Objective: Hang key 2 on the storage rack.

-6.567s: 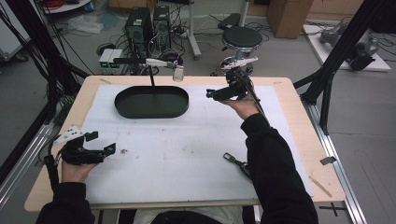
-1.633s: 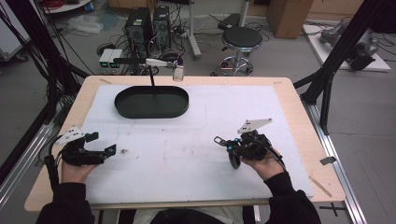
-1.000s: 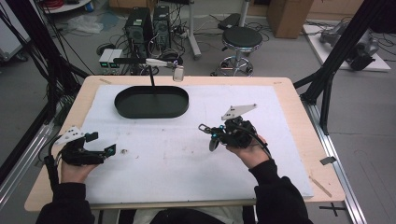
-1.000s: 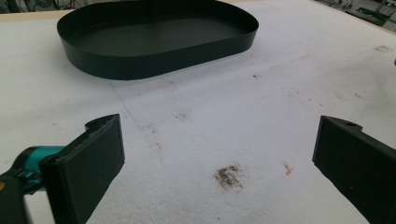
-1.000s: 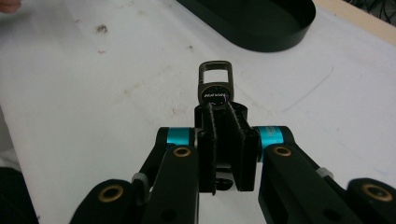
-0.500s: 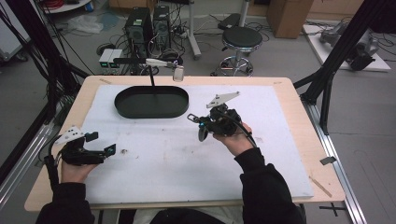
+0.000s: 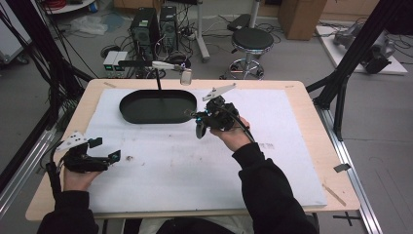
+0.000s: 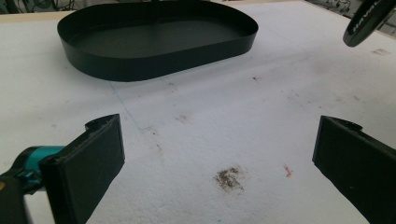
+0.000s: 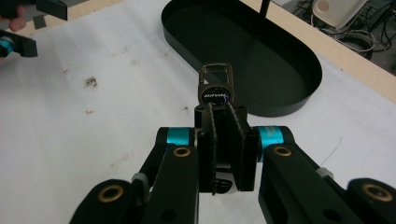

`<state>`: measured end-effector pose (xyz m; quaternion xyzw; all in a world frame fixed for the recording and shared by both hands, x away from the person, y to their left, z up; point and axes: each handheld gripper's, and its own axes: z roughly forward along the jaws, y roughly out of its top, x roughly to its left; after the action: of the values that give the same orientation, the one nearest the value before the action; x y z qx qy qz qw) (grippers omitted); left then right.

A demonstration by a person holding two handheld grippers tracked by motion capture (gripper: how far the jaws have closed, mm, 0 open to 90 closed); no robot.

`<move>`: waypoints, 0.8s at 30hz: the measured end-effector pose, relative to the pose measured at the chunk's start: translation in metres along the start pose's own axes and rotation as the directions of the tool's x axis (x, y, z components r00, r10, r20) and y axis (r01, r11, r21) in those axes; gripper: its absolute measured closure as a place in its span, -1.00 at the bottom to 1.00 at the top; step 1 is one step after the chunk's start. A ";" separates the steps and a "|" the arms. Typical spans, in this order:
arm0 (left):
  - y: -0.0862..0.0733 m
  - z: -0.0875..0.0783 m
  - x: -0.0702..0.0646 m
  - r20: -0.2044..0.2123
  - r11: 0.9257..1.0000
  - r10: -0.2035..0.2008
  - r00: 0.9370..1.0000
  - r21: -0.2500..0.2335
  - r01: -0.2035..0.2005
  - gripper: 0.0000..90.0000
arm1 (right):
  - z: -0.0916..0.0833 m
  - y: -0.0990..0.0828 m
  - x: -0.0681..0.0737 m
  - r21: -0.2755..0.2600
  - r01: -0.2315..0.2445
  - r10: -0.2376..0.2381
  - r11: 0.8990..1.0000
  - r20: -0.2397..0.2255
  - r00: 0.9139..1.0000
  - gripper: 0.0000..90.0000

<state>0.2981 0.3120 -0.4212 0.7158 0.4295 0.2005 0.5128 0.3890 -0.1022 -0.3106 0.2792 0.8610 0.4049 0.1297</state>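
My right gripper (image 7: 199, 124) hovers just right of the black oval tray (image 7: 158, 119), shut on a black key fob (image 9: 215, 91) with a metal clasp loop that sticks out past the fingertips. In the right gripper view the right gripper (image 9: 220, 112) points toward the tray (image 9: 280, 105), which holds nothing. The fob's dark end (image 8: 369, 21) shows at the top right of the left gripper view. My left gripper (image 7: 104, 148) rests at the table's left front, jaws wide open with nothing between them. The left gripper (image 8: 219, 158) faces the tray (image 8: 159, 60) across the white sheet.
A white sheet (image 7: 195, 170) with small brown stains (image 7: 130, 158) covers the wooden table (image 7: 311, 112). A thin black pole with a crossbar (image 7: 158, 80) rises behind the tray. Beyond the table stand a stool (image 7: 251, 39) and computer towers (image 7: 151, 24).
My right gripper has carried the key fob from the right front of the table up and left to the tray's right end. The left gripper has stayed put.
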 end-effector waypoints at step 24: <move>0.000 -0.001 0.001 0.001 1.000 -0.004 1.000 -0.010 0.004 -0.94 | 0.031 0.057 -0.009 -0.035 -0.008 0.008 0.999 -0.021 1.000 0.85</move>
<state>0.2982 0.3132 -0.4211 0.7126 0.4296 0.2013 0.5169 0.4313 -0.0584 -0.2871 0.2761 0.8538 0.4236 0.1238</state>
